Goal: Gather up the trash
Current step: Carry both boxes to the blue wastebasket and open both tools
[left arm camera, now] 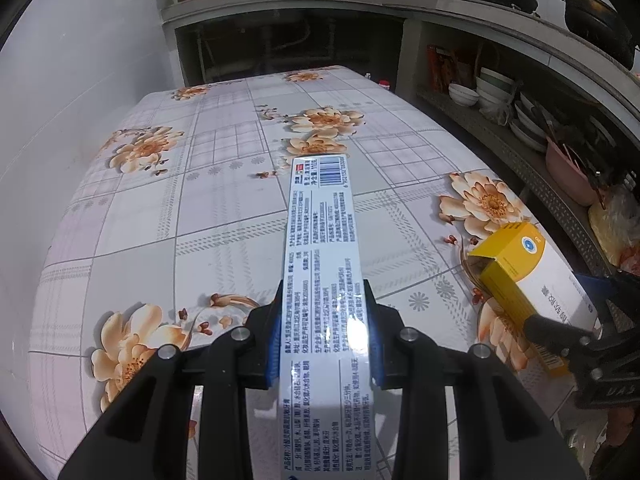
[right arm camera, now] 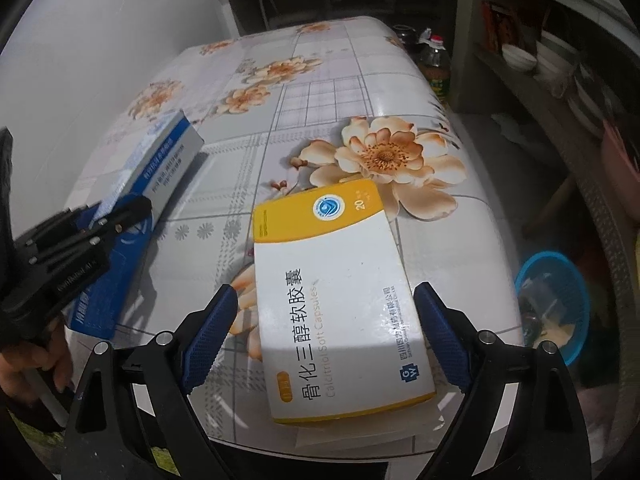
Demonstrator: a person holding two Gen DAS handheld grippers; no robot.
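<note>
So the left hand-held gripper (left arm camera: 325, 320) is clamped on a long blue and white toothpaste box (left arm camera: 322, 248), blue pads pressed against both long sides. The box's near end runs out of the bottom of the left wrist view, so its full length is cut off. The far end sticks out over the flowered tabletop (left arm camera: 160, 220); whether it touches the cloth I can't tell.

The right hand-held gripper (right arm camera: 326, 336) has its jaws wide apart, one on each side of a yellow and white capsule box (right arm camera: 340, 300), with gaps at both pads. That box lies flat at the tabletop's near right edge, its near corner hanging slightly past the rim.

A blue basket (right arm camera: 554, 304) sits down on the floor to the right, contents too murky to make out.
</note>
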